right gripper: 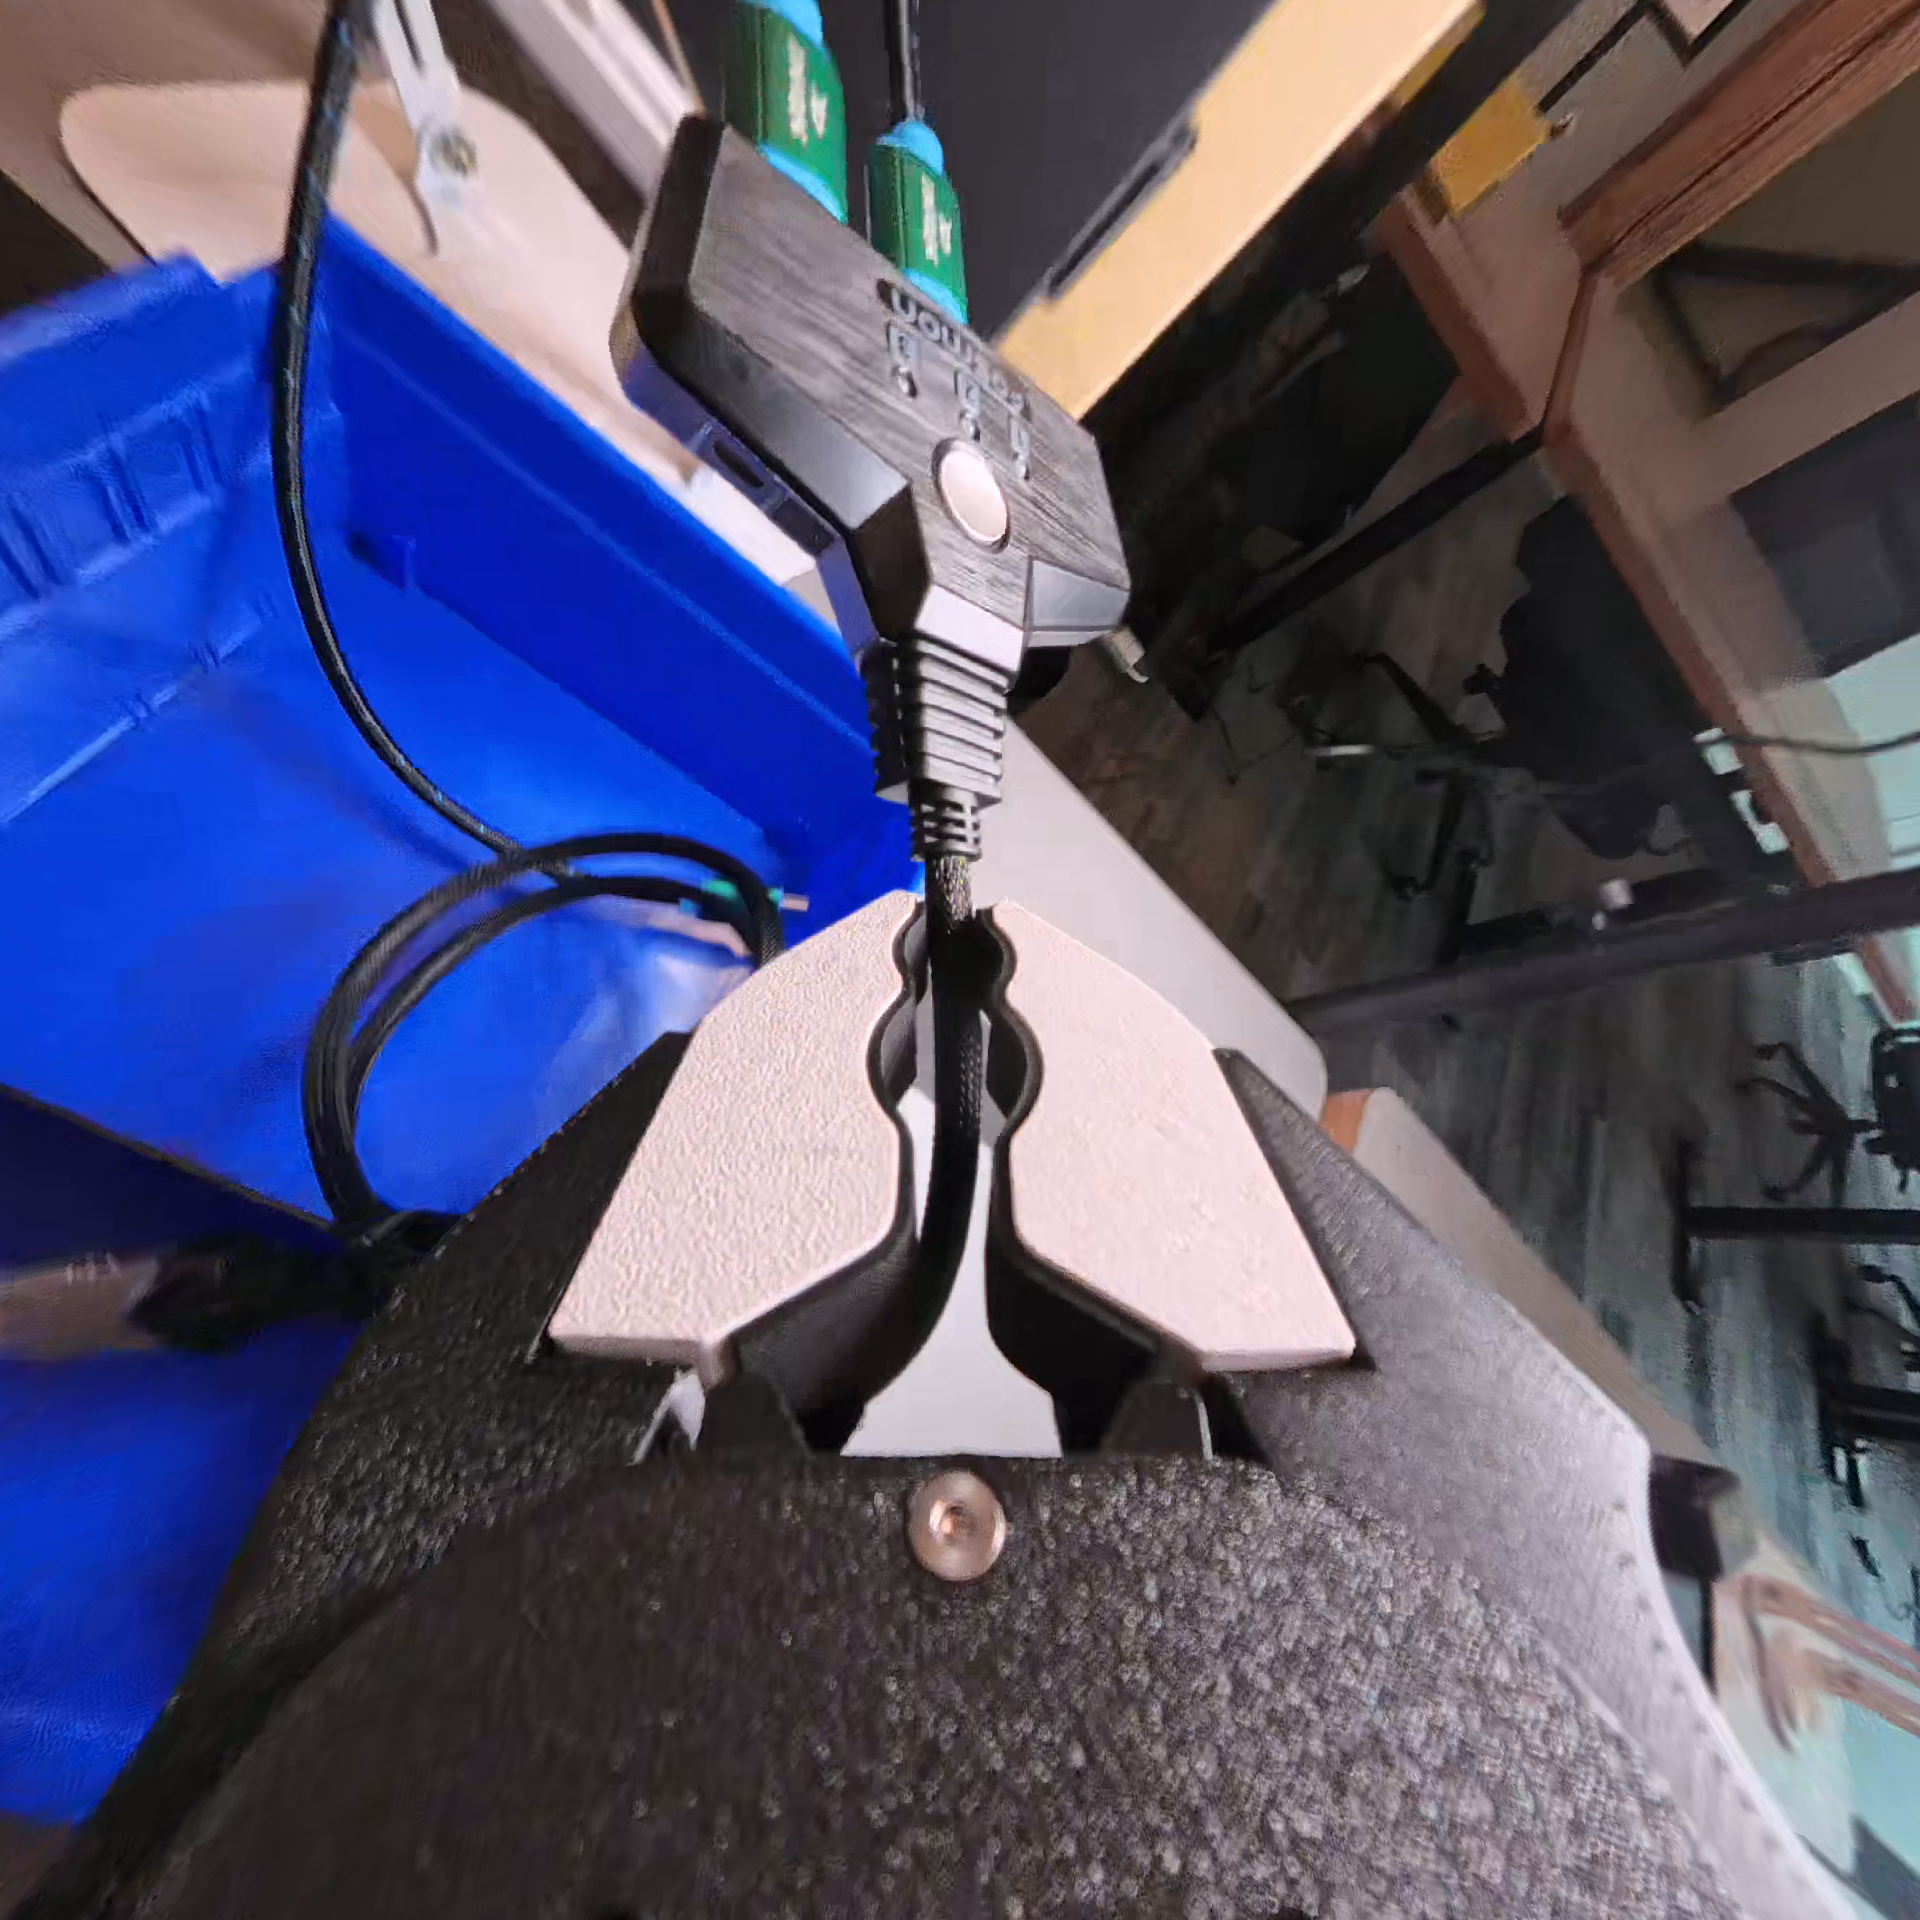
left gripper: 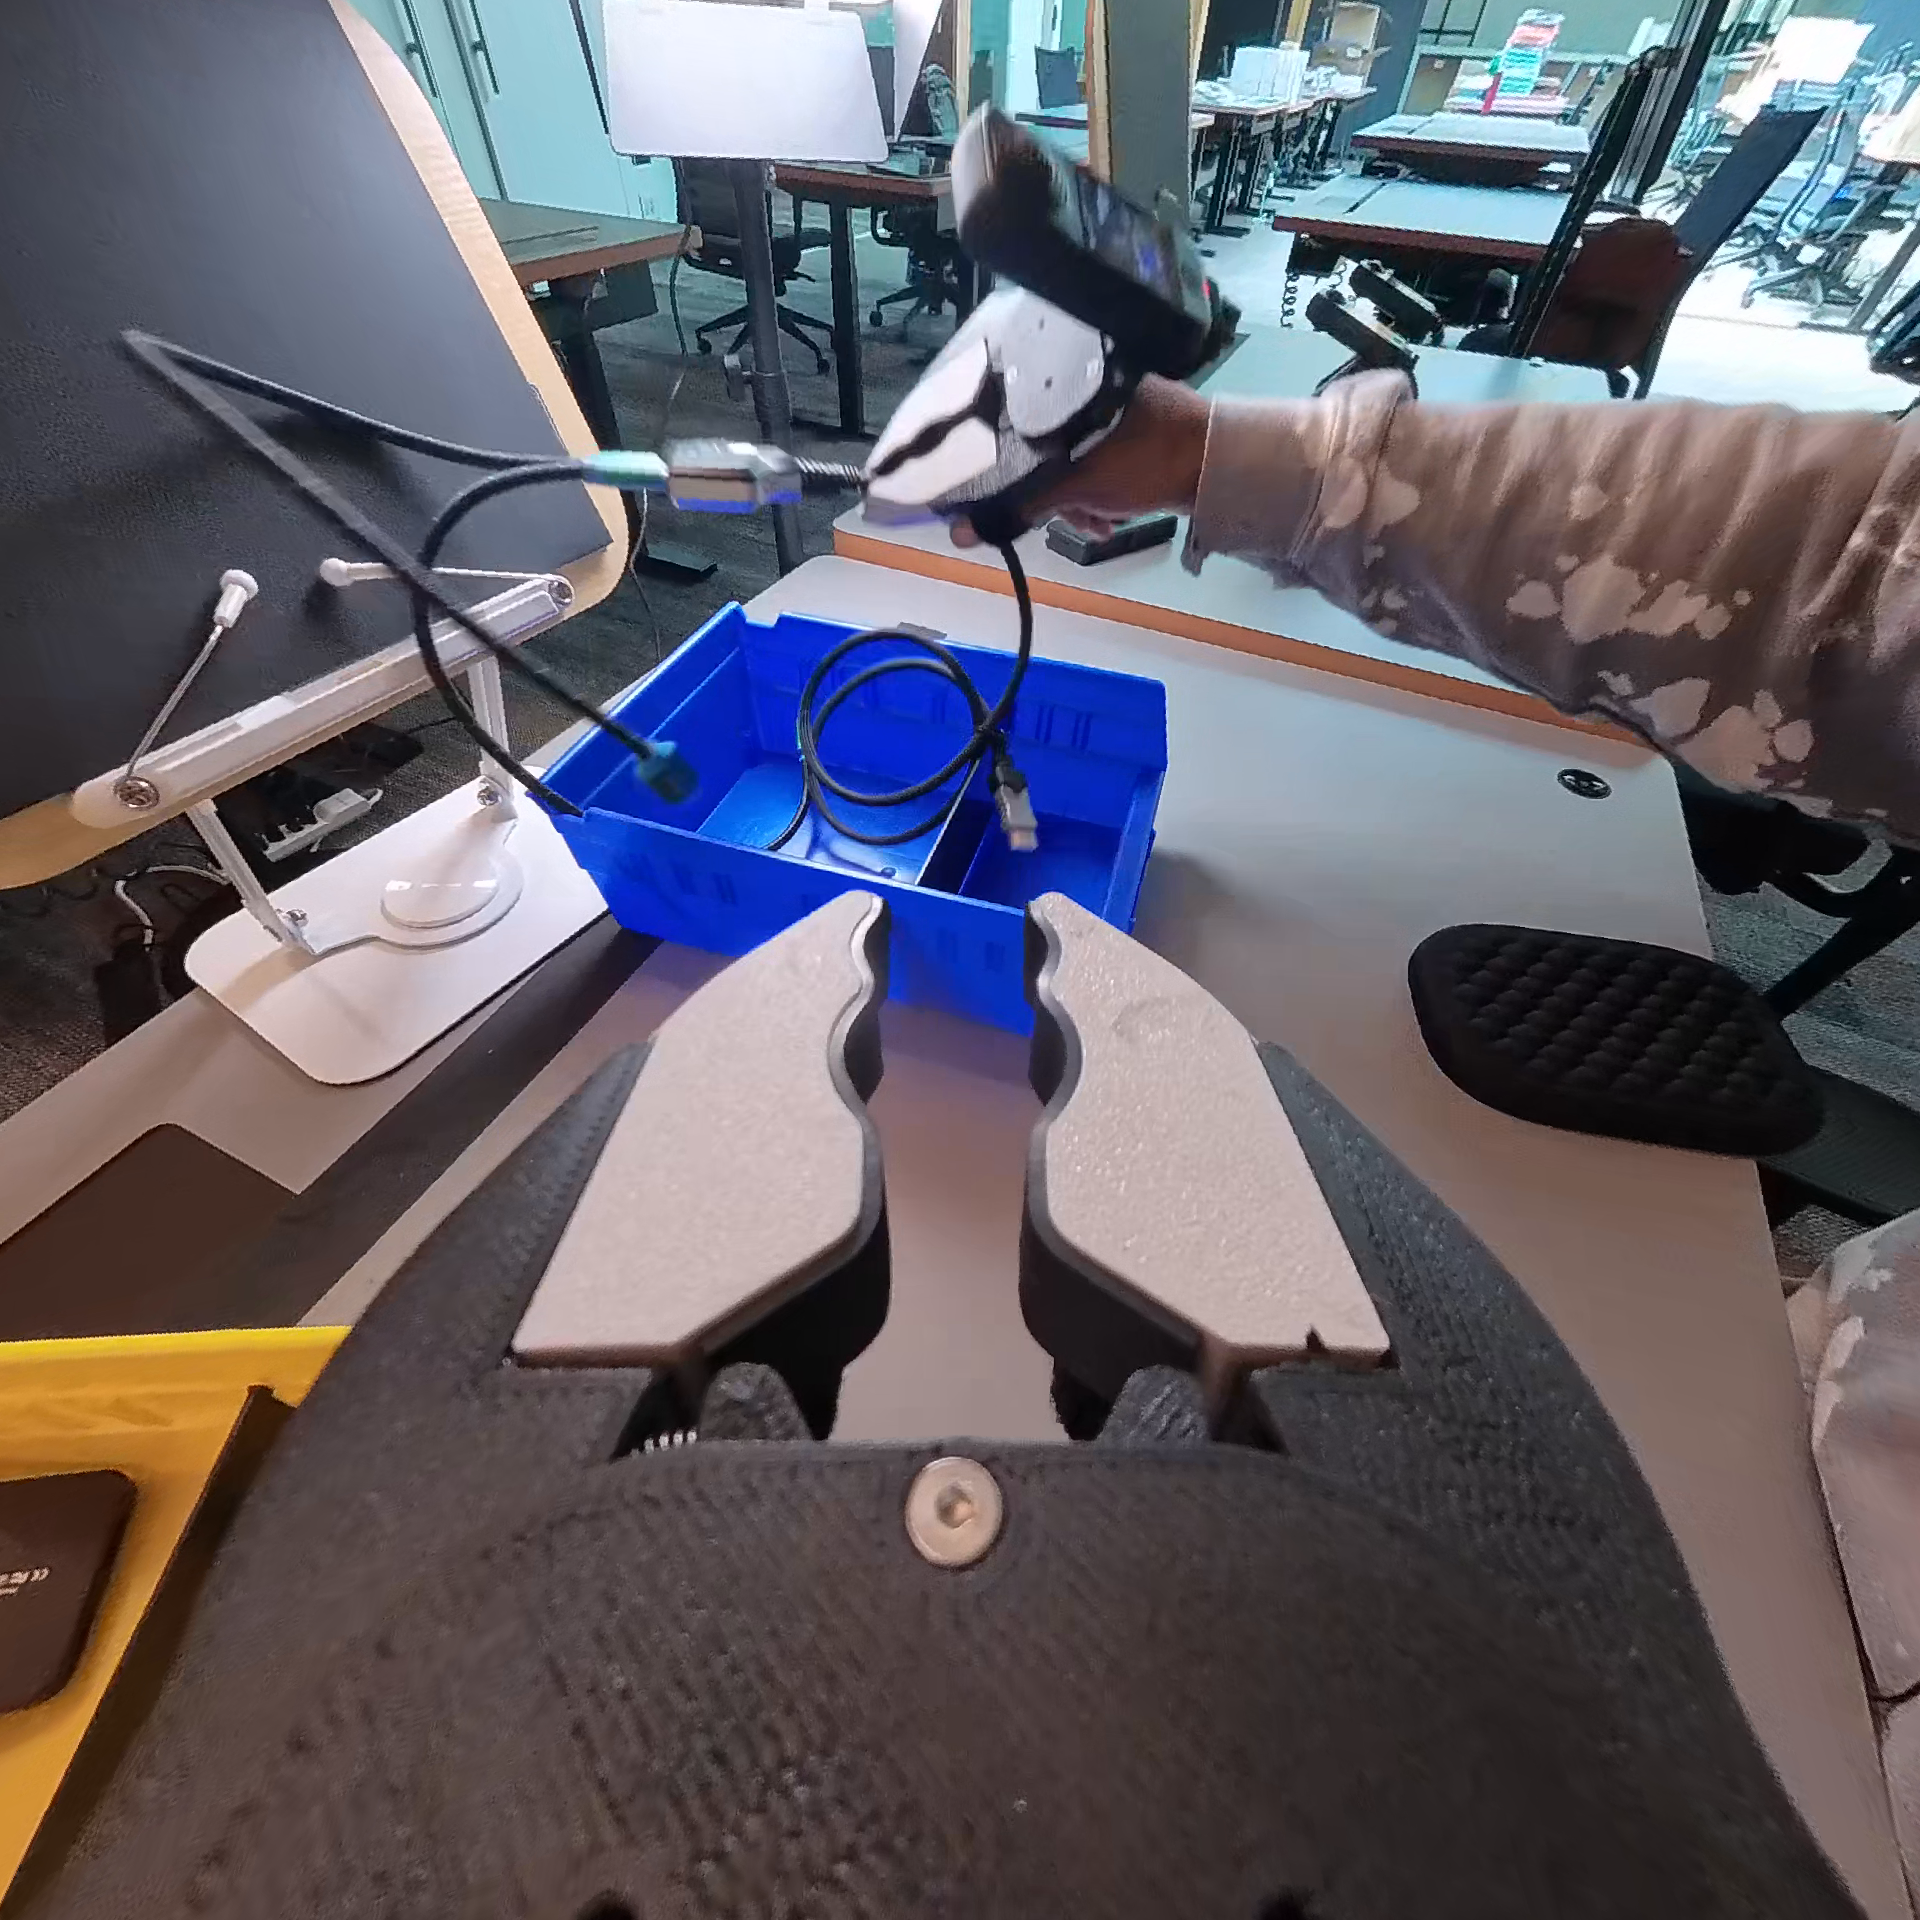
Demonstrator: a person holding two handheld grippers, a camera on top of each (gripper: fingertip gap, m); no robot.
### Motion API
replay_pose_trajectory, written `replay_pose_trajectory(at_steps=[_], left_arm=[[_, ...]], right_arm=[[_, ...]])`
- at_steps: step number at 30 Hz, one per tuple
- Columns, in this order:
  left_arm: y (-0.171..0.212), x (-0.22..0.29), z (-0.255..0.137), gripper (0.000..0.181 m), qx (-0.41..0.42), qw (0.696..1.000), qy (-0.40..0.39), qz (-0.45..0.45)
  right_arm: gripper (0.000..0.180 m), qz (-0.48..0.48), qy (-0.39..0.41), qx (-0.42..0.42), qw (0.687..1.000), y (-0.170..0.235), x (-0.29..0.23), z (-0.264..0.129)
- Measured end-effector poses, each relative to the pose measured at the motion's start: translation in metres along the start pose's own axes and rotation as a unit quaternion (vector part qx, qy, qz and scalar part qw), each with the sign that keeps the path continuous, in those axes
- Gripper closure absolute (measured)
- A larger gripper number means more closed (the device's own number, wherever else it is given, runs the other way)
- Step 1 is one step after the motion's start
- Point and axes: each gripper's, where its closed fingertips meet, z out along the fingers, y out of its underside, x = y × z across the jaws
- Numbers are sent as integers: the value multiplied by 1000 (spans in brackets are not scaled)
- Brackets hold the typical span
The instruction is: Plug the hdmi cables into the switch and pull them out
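Switch (right gripper: 873,416) held up in the air above the blue bin (left gripper: 873,831), hanging from its own braided lead (right gripper: 951,1039) pinched between the jaws of the right tool (right gripper: 956,914), closed on that lead. Two green-ended cables (right gripper: 920,223) plugged into the far side of the switch (a third port on the side looks empty). One loose green plug (left gripper: 662,774) dangling at the bin's rim, black cord coiled inside. Left tool (left gripper: 956,914) low over the grey counter (left gripper: 1403,831) just short of the bin, jaws apart, holding nothing
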Motion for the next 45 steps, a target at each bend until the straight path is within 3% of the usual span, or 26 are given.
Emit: replay_pose_trajectory(at_steps=[3,6,9,16,21,26,30,34,45], left_arm=[[-1,-1,-1,156,4,1000,-1,1],[1,-3,1,156,1,1000,-1,-4],[4,-3,4,156,-7,1000,-2,-4],[8,-8,5,156,-12,1000,-11,-7],[13,-21,-1,156,-31,998,-55,1],[16,-35,-15,156,-33,995,-96,-9],[13,-27,-16,157,-24,995,-93,-19],[17,-17,-12,157,-42,994,-96,1],[16,-22,-18,157,-31,995,-99,-5]], right_arm=[[172,-6,-17,-26,999,37,-9,7],[157,1,-61,-35,998,56,-21,0],[141,54,-108,-7,993,52,-27,-22],[136,122,-117,132,977,24,-28,-100],[137,106,-158,197,962,14,-96,-144],[128,-64,-207,100,971,46,-199,-117],[125,-214,-190,-5,958,78,-228,-67],[146,-227,-218,-40,948,87,-236,-58],[143,-123,-157,-95,975,127,-232,-106]])
